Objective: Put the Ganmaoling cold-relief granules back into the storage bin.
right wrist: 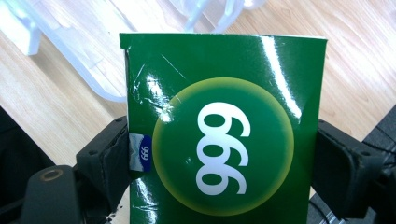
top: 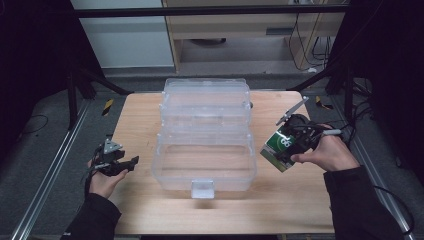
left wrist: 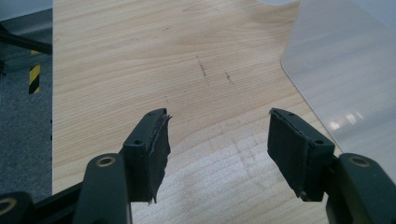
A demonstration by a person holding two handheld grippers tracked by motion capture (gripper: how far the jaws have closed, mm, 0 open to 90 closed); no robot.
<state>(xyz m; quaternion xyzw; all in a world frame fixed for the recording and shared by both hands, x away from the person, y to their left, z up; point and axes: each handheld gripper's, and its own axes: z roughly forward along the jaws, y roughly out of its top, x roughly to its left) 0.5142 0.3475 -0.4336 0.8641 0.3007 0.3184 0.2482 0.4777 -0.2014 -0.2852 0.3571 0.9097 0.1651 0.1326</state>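
Claws: 2, right claw gripping 1 green box, beside 1 clear case.

Lab or test rig, by the look. Bare wooden bench on metal framing, dark curtains either side. Beyond the right gripper: loose cables, hazard-striped tape on grey floor.

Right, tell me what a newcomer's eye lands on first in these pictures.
First, the glossy green cardboard box with a yellow-ringed circle and white digits, clamped between the right gripper's black jaws beside the table's right edge. Next, the big clear plastic storage case standing open at the middle of the pale wooden table. The left gripper hangs open and empty over the wood.
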